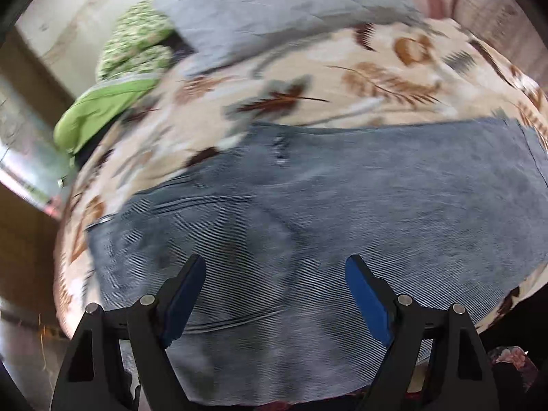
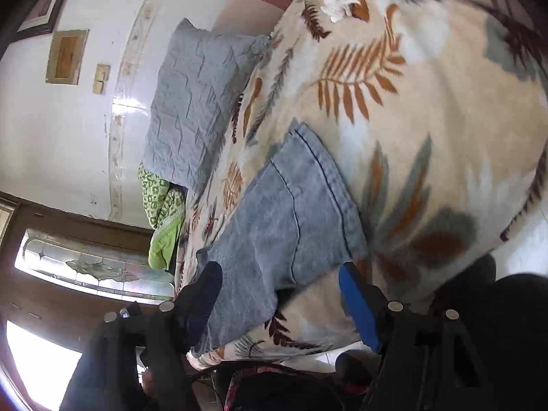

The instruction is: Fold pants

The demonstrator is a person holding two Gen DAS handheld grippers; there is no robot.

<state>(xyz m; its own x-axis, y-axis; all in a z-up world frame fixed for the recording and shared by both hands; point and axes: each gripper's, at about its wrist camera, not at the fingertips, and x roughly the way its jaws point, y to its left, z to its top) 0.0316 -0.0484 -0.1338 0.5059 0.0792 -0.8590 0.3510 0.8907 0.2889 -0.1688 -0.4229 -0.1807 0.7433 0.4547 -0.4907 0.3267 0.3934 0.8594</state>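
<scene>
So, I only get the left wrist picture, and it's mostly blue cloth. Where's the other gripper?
Observer: The right gripper hangs open over one end of the faded blue denim pants, gripping nothing.
Operator: Is anything else lying on that bed?
Observer: Yes, a crumpled white tissue on the leaf-patterned fleece blanket, far beyond the pants.
Operator: And the wall?
Observer: A dark-framed picture hangs there.

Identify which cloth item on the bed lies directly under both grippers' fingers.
The blue-grey denim pants, spread flat on the leaf-print blanket; the grey quilted pillow and green cloth lie farther away.
</scene>
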